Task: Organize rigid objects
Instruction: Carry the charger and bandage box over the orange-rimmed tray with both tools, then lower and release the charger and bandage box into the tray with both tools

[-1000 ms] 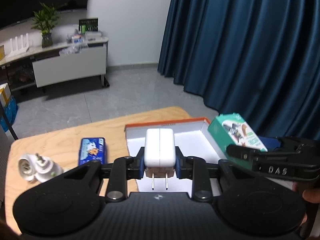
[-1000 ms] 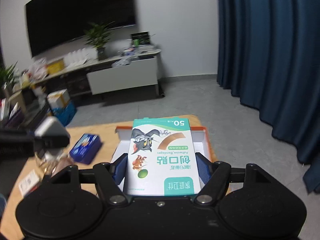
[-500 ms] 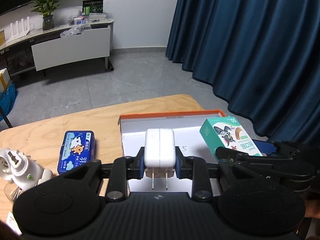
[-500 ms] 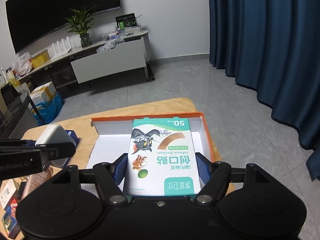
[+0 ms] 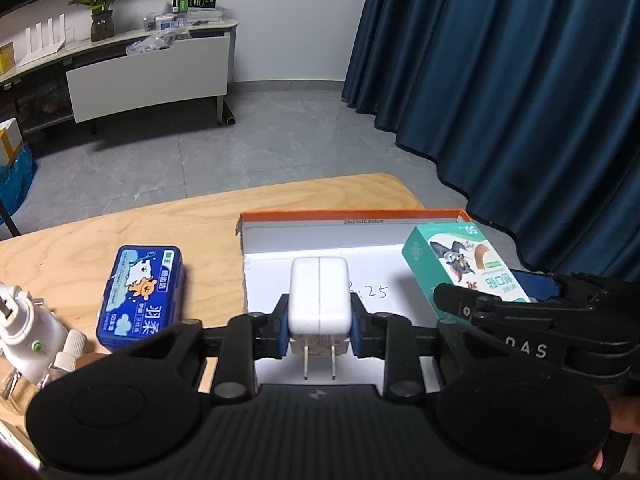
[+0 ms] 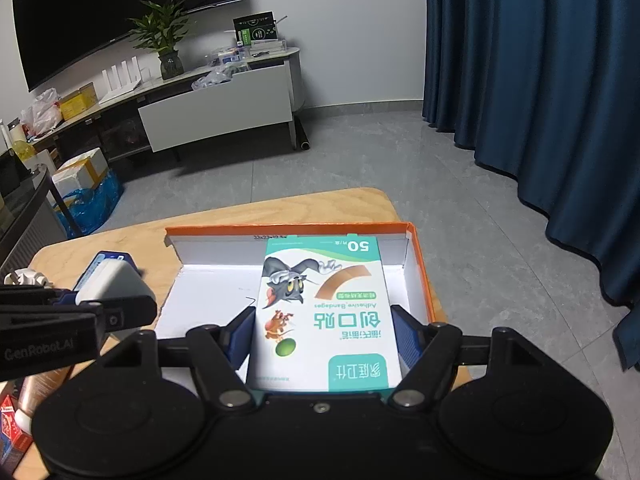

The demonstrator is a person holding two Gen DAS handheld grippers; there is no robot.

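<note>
Claws first: your left claw (image 5: 320,334) is clamped on the white charger (image 5: 319,294), prongs toward you, while your right claw (image 6: 324,336) grips the bandage box (image 6: 322,312) by its sides. Both hang over the orange-rimmed tray (image 5: 352,216) on the surface (image 5: 168,224). Release them too close together and the box may knock the charger or catch the tray's wall and tip.

Bandage box (image 5: 464,268): near end hidden behind right gripper (image 5: 532,320).
Blue tin (image 6: 108,260): mostly hidden behind white charger (image 6: 114,284).
Small bottles (image 5: 66,354): partly covered, contents unclear.
</note>
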